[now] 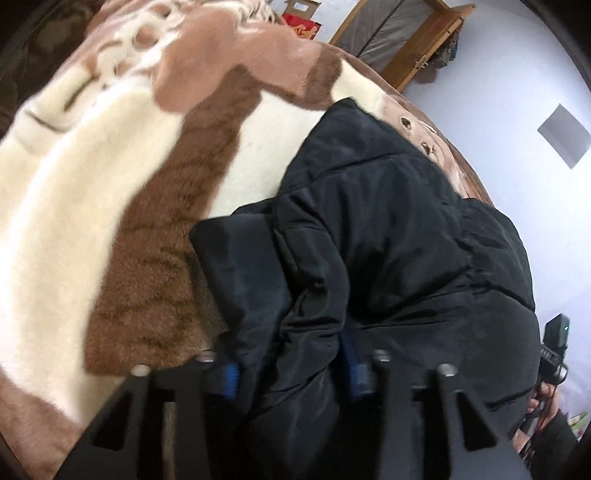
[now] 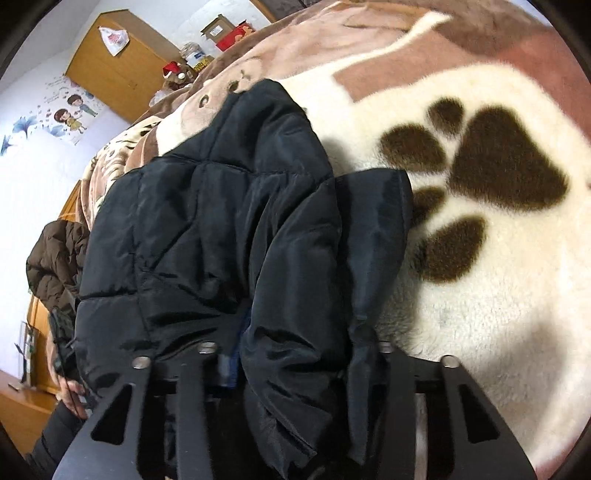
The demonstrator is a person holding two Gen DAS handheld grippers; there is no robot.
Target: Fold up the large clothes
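A black puffer jacket (image 1: 388,229) lies bunched on a bed under a cream and brown plush blanket (image 1: 74,206). In the left wrist view, my left gripper (image 1: 293,373) is at the jacket's near edge, and a thick fold of black fabric is pinched between its blue pads (image 1: 231,376). In the right wrist view the same jacket (image 2: 221,206) fills the middle. My right gripper (image 2: 295,365) is shut on another bunched fold at its near edge. A sleeve end (image 2: 376,229) lies over the blanket's paw print (image 2: 506,162).
A brown quilted jacket (image 2: 55,258) hangs at the bed's left side. A wooden wardrobe (image 2: 118,70) and boxes (image 2: 229,33) stand beyond the bed. The other hand with its gripper shows at the right edge (image 1: 554,343). A white wall (image 1: 517,92) is to the right.
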